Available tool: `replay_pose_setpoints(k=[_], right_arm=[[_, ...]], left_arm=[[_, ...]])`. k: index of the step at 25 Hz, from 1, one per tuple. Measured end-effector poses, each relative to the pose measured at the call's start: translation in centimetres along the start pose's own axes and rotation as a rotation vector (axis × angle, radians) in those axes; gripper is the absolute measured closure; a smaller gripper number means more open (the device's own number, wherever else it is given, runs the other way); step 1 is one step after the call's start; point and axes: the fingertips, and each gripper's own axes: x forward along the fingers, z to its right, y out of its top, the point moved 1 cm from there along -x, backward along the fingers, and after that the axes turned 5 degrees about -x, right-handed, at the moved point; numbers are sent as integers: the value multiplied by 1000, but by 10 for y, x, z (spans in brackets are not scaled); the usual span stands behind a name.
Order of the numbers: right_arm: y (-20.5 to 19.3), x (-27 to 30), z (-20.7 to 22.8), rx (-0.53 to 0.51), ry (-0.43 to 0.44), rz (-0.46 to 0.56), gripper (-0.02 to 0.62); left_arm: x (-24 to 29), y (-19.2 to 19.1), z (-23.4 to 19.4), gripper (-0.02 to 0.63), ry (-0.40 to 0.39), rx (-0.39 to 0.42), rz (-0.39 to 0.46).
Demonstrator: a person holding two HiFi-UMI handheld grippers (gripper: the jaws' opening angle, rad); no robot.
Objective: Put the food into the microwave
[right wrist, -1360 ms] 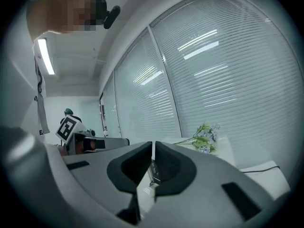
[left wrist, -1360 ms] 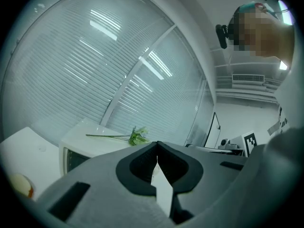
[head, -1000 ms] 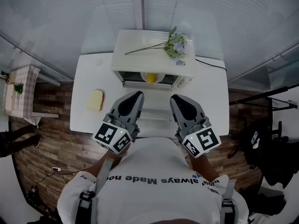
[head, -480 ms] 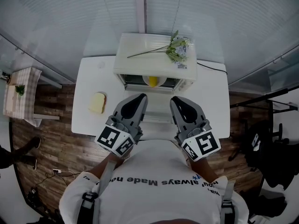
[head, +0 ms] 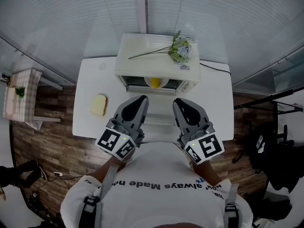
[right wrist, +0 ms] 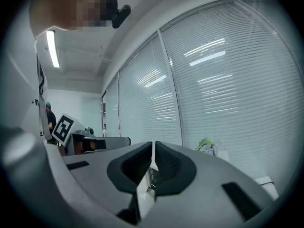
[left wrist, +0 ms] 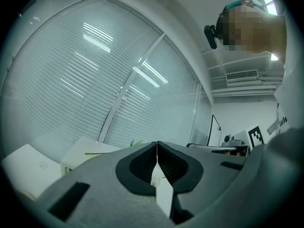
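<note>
In the head view a slice of bread (head: pixel 99 104) lies on the left part of the white table (head: pixel 213 108). The white microwave (head: pixel 156 65) stands at the table's far middle, its door (head: pixel 159 117) folded down toward me. A yellow item in a white bowl (head: pixel 154 82) shows inside it. My left gripper (head: pixel 142 98) and right gripper (head: pixel 177 100) hover side by side above the table's near edge, pointing at the microwave, both shut and empty. The bread is left of the left gripper, apart from it. The left gripper (left wrist: pixel 156 144) and right gripper (right wrist: pixel 152 145) face the blinds.
A spray of flowers (head: pixel 179 47) lies on top of the microwave, and also shows as flowers (right wrist: pixel 207 145) past the right jaws. A black cable (head: pixel 214 64) runs off the table's far right. A small checked side table (head: pixel 19 95) stands on the wooden floor at left.
Both grippers have hardly moved. The head view has shifted slightly. A person's legs on the floor at far left have moved down toward the lower left corner.
</note>
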Motion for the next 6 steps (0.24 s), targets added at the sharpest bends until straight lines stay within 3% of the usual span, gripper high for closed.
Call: replay_pose_setpoints(k=[6], right_arm=[[2,-2,3,-3,-5,1,569]], left_arm=[[1,1,1,594,-5,-9,3]])
